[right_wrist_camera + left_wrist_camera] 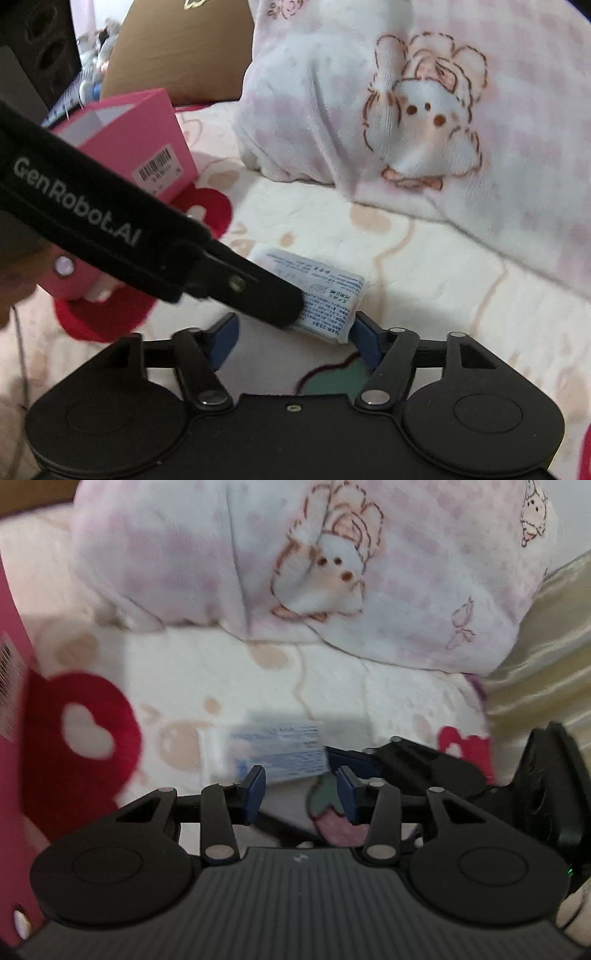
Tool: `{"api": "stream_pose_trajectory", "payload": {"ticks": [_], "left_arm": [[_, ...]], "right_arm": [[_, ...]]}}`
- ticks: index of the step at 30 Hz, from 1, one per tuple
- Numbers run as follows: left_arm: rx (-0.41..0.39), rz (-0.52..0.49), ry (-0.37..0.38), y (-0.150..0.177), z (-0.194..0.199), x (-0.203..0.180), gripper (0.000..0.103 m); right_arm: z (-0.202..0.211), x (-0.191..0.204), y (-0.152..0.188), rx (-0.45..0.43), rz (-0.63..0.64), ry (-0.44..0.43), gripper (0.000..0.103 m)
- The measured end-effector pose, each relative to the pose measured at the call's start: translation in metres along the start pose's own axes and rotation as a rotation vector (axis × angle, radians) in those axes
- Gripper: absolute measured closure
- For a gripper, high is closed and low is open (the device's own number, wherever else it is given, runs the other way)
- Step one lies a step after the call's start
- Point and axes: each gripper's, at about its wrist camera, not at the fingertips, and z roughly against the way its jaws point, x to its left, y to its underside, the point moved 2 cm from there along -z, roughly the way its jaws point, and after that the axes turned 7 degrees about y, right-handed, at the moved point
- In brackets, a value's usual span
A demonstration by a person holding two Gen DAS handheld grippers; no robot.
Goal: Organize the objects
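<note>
Now right tongs (293, 332) gape wide round white packet (321, 295) on blanket (424, 295), unclamped; left tongs (301, 792) narrow, empty.

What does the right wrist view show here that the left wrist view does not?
Only the right wrist view shows the pink box's open top and barcode label whole, the brown headboard, and a strap reading GenRobot.AI. Only the left wrist view shows the shiny yellowish fabric at right and the left gripper's own narrow jaws. Both show the white printed packet lying on the heart-patterned bedspread, the rabbit-print blanket, and the right gripper.
</note>
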Motion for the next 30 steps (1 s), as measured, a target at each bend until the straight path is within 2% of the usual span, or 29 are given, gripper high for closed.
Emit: {"api": "stream_pose_trajectory", "payload": {"ticks": [4,7,10,14,17,18,20,23,26,30], "left_arm": [[-0.009,-0.027,-0.095,0.002,-0.003,0.0,0.062],[-0.031,-0.023,-0.116,-0.001,0.0,0.005,0.062],[-0.062,-0.037,-0.181,-0.002,0.0,0.008,0.062],[-0.048,0.017,-0.196,-0.001,-0.007,0.025,0.06],[-0.048,0.053,-0.133,0.0,-0.007,0.028,0.064],[-0.037,0.064,-0.097,0.001,-0.007,0.025,0.065],[-0.011,0.065,-0.074,0.005,-0.008,0.017,0.065],[0.0,0.037,-0.096,0.01,-0.013,0.004,0.065],[-0.008,0.024,-0.156,0.015,-0.022,0.001,0.065],[-0.026,0.027,-0.18,0.018,-0.024,0.0,0.065]], "right_arm": [[0.0,0.009,0.006,0.004,0.015,0.026,0.02],[-0.003,0.008,0.007,0.014,0.016,0.044,0.02],[-0.007,0.005,0.004,0.008,-0.014,0.049,0.02],[-0.01,0.0,0.002,0.011,-0.054,0.047,0.019],[-0.011,0.001,0.003,0.007,-0.055,0.045,0.019],[-0.011,0.001,0.003,0.003,-0.054,0.044,0.017],[-0.01,0.0,0.005,0.002,-0.07,0.061,0.014],[-0.013,-0.002,0.006,0.013,-0.094,0.07,0.012],[-0.015,0.0,0.007,0.016,-0.081,0.079,0.011],[-0.017,0.007,0.01,0.0,-0.054,0.117,0.011]]}}
